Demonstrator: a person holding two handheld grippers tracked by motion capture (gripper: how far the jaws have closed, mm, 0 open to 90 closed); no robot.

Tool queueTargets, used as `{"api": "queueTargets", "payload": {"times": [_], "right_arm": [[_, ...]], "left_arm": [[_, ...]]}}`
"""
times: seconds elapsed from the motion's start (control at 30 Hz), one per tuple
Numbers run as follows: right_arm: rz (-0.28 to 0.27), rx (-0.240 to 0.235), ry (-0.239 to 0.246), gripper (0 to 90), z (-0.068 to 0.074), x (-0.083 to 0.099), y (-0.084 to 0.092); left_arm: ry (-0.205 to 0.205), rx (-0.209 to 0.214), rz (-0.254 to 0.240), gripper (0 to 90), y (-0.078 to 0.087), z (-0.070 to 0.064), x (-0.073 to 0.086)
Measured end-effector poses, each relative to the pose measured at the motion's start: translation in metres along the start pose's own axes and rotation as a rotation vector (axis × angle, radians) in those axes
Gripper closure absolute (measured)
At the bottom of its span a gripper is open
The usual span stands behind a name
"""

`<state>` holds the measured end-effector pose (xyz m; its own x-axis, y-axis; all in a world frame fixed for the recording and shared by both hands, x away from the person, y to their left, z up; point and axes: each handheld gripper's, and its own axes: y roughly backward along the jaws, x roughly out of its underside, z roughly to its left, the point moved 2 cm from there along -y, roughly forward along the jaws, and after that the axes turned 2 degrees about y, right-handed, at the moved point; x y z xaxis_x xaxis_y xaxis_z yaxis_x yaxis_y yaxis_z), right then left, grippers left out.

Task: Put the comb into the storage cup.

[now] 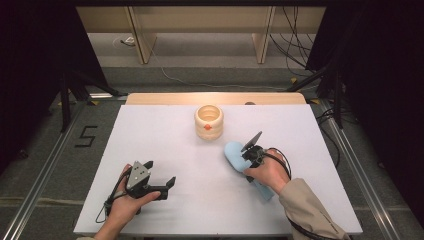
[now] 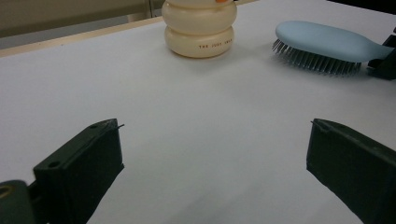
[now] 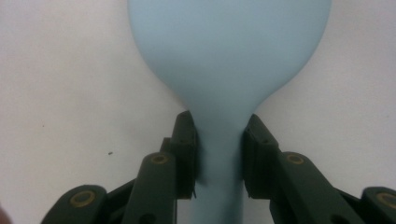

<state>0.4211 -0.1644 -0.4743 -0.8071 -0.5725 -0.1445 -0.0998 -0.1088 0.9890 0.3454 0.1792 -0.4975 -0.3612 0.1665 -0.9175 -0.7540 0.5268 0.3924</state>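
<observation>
White tabletop (image 1: 165, 150), dark surround. Blue brush (image 3: 229, 60) flat, bristles down, right of centre; neck clamped by right tool (image 3: 218, 154). Grasp done, lift pending. Cream holder (image 1: 209, 121) beyond, likely destination. Left tool (image 2: 210, 168) apart, idle.

Both grippers are black. The left gripper (image 1: 159, 177) carries a grey three-cornered plate (image 1: 138, 173) and a black cable. The right gripper (image 3: 218, 158) shows brass-coloured rivets; the right sleeve (image 1: 310, 212) is beige.
</observation>
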Motion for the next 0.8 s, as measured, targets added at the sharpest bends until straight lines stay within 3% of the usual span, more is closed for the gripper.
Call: {"api": "queueTargets", "payload": {"times": [0.47,0.8], "right_arm": [[-0.055,-0.028,-0.007,70.4,-0.0043,0.0012,0.0088],[-0.057,-0.028,-0.005,70.4,-0.0042,0.0013,0.009]], "left_arm": [[-0.001,0.005,0.004,3.6,-0.0002,-0.0014,0.0002],[-0.001,0.006,0.004,3.9,-0.0003,-0.0016,0.0003]]}}
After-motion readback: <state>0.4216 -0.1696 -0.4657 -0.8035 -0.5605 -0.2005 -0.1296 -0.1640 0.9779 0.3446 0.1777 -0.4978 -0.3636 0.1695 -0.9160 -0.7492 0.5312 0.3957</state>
